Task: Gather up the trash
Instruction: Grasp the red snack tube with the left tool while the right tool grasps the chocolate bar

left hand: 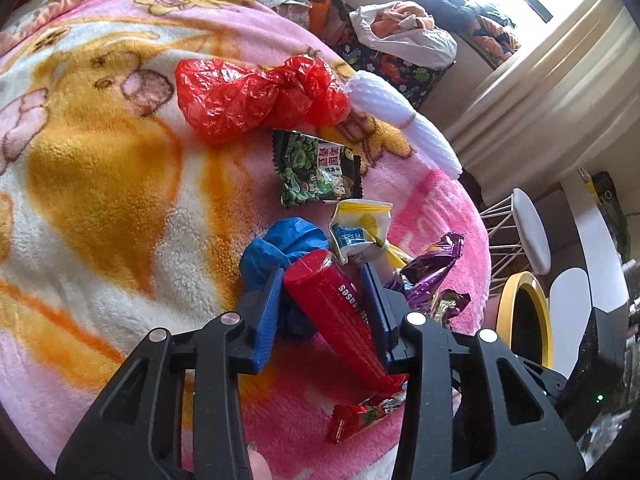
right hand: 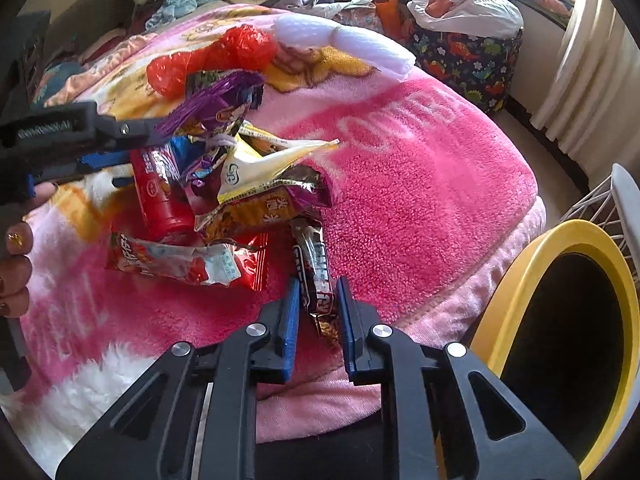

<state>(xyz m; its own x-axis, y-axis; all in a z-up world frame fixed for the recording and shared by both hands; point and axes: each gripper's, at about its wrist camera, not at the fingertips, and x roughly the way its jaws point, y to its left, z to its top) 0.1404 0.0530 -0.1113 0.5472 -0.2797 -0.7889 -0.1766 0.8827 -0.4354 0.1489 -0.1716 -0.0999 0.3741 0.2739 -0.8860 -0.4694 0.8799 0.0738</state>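
Observation:
Trash lies in a heap on a pink and yellow fleece blanket (left hand: 100,168). My left gripper (left hand: 320,274) is shut on a red cylindrical can (left hand: 336,312), its blue pads against both sides; the can tilts over a crumpled blue bag (left hand: 280,248). In the right wrist view the same can (right hand: 160,196) shows at the left of the pile. My right gripper (right hand: 318,284) is shut on a brown snack-bar wrapper (right hand: 316,264) at the near end of the heap. Around them lie a red plastic bag (left hand: 248,96), a green pea packet (left hand: 316,168), a purple wrapper (left hand: 432,272) and a red snack packet (right hand: 180,264).
A round bin with a yellow rim (right hand: 516,280) and a dark inside stands off the bed's edge at the right. A white foam sleeve (left hand: 404,120) lies at the blanket's far edge. Clothes and a dinosaur-print basket (right hand: 468,60) crowd the back. A hand with painted nails (right hand: 16,264) is at the left.

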